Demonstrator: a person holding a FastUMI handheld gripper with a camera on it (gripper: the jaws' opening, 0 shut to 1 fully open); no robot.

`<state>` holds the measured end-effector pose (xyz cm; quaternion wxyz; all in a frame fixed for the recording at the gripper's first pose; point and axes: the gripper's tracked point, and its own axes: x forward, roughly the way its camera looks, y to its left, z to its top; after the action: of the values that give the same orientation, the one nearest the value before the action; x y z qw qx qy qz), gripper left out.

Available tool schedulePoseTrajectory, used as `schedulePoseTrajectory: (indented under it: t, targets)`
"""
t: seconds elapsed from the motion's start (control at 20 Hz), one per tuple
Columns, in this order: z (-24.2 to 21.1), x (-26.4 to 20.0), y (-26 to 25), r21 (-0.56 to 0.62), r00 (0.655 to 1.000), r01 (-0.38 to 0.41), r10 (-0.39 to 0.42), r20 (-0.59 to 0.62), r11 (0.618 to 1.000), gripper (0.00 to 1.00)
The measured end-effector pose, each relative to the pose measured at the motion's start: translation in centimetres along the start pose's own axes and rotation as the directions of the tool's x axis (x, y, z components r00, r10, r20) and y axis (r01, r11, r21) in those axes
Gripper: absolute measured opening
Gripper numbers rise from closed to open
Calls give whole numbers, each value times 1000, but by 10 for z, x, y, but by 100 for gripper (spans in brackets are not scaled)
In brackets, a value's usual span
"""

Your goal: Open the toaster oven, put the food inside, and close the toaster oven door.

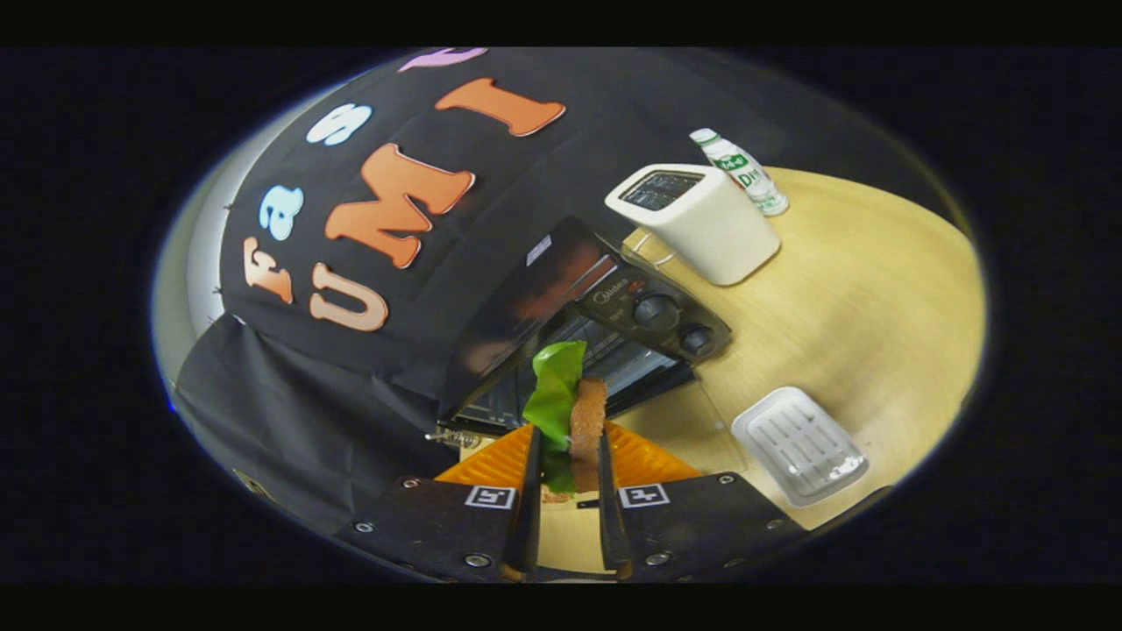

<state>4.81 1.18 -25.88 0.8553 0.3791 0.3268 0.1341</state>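
Observation:
My gripper [566, 447] is shut on the food: a brown bread slice [587, 416] with a green lettuce leaf [556, 386] sticking up between the fingers. Just beyond the food stands the black toaster oven [614, 315] on the wooden table [877, 298]. Its door [692, 416] hangs open toward me, and the rack inside shows behind the leaf. Two knobs [656, 311] sit on the oven's right-hand panel. The whole scene is tilted in the gripper view.
A white toaster [701, 219] stands behind the oven, with a small white bottle [741, 171] beyond it. An empty white tray [799, 445] lies on the table to the right of the fingers. Black cloth hangs behind and to the left.

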Motion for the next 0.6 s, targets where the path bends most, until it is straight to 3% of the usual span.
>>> schedulePoseTrajectory:
  t: [0.2, 0.6]
  targets:
    - [-10, 38, -5, 104, 999, 16, -21, 45, 994, 29]
    - [0, 105, 17, 279, 986, -34, -14, 167, 960, 29]
